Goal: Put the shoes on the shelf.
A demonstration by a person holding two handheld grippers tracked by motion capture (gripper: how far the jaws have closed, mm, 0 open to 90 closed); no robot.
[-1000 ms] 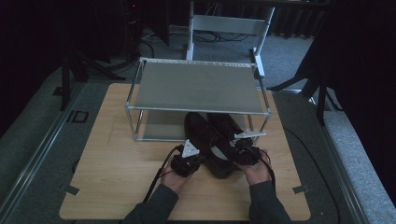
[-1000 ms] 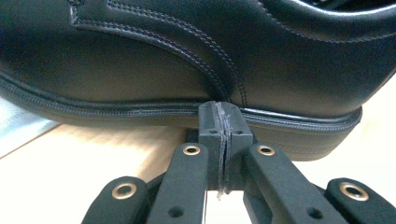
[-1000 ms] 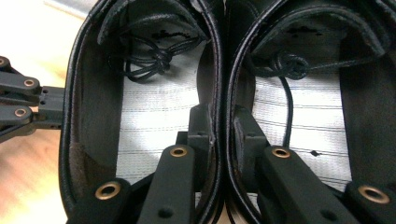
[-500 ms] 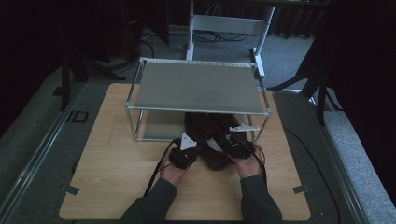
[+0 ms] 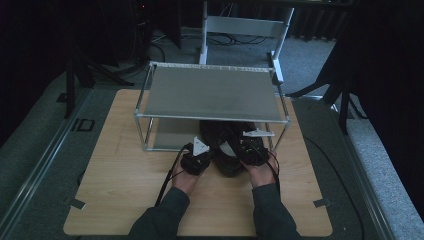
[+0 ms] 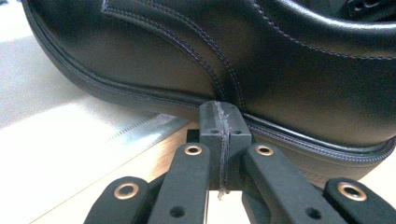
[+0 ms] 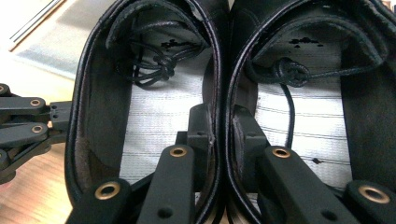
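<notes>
From above, the wooden surface [image 5: 125,200] lies on a grey floor, and a metal rack [image 5: 212,92] with a flat top shelf stands on its far half. A pair of black shoes [image 5: 227,150] sits on the surface at the front right part of the rack, toes under the shelf and heels out toward the person.

The left claw [image 5: 199,154] is on the left side of the shoes, held by the left hand [image 5: 186,179], with its cable running back along the sleeve. In the left gripper view this claw [image 6: 220,122] has its two jaws pressed flat together, nothing between them, and the tips are right at the stitched sole edge of the left shoe [image 6: 233,60]; whether they really touch it I cannot tell. A thin metal edge of the rack's lower shelf [image 6: 140,126] is seen under the shoe.

The right claw [image 5: 250,146] is at the heels of the shoes, with the right hand [image 5: 262,172] behind it. In the right gripper view this claw [image 7: 223,128] grips the two inner walls of the shoes together: one jaw stands inside the left shoe [image 7: 140,93], the other inside the right shoe [image 7: 303,93], and the two leather walls are squeezed between them. Laces lie loose inside both shoes on the pale insoles. At the left edge of this view the left claw [image 7: 58,114] is just beside the outer wall of the left shoe.
</notes>
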